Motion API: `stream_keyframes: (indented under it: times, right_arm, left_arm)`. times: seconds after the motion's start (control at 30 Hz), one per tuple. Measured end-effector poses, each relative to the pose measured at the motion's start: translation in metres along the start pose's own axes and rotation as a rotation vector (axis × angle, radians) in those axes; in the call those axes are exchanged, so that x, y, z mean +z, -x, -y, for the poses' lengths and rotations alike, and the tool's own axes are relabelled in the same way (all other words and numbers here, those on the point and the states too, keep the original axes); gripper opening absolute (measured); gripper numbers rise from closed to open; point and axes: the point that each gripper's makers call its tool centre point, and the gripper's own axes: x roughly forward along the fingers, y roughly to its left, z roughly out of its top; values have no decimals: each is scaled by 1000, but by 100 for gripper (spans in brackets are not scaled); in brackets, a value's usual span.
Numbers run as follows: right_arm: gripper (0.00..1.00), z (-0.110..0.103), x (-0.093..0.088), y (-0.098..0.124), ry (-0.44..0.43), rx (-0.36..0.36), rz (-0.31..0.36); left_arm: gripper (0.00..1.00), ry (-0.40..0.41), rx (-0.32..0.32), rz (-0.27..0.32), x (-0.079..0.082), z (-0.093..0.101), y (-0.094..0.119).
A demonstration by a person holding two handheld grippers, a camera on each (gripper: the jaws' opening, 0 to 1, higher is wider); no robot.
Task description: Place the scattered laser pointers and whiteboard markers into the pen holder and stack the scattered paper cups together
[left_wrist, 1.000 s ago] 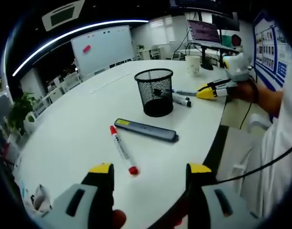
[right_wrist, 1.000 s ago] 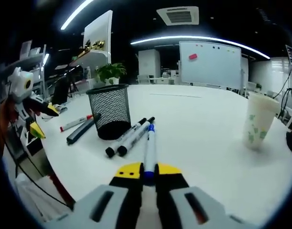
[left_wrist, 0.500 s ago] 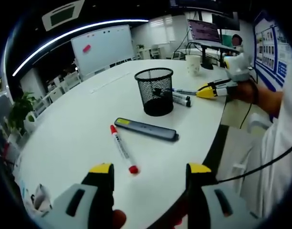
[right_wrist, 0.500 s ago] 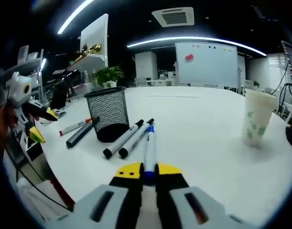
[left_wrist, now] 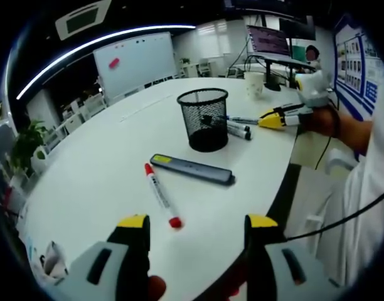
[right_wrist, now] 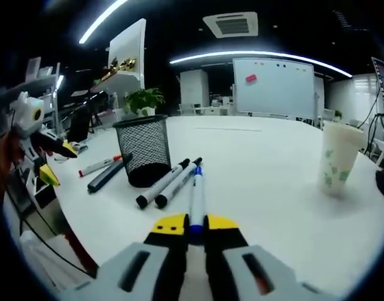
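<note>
A: In the left gripper view, how do we hold our left gripper (left_wrist: 195,221)?

B: Low over the white table (left_wrist: 104,163), jaws spread wide, gripping nothing. Ahead lie the red marker (left_wrist: 160,195) and the dark laser pointer (left_wrist: 192,170), with the mesh pen holder (left_wrist: 204,120) beyond them.

A: And in the right gripper view?

B: Our right gripper (right_wrist: 191,224) points level along the table, jaws pinched on the blue marker (right_wrist: 196,195). Two black markers (right_wrist: 170,182) lie beside the holder; the paper cup (right_wrist: 337,158) stands well apart at the right.
</note>
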Motion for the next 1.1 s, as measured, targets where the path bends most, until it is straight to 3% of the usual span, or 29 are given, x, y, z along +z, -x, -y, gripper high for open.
stream_keyframes:
  times: [0.4,1.1]
  right_arm:
    - [11,1,6,3,9,-11,27]
    - [11,1,34,10,72,-24,133]
  left_arm:
    - [61,1,1,2,0,0,1]
    - [61,4,1,5,-1,0,1]
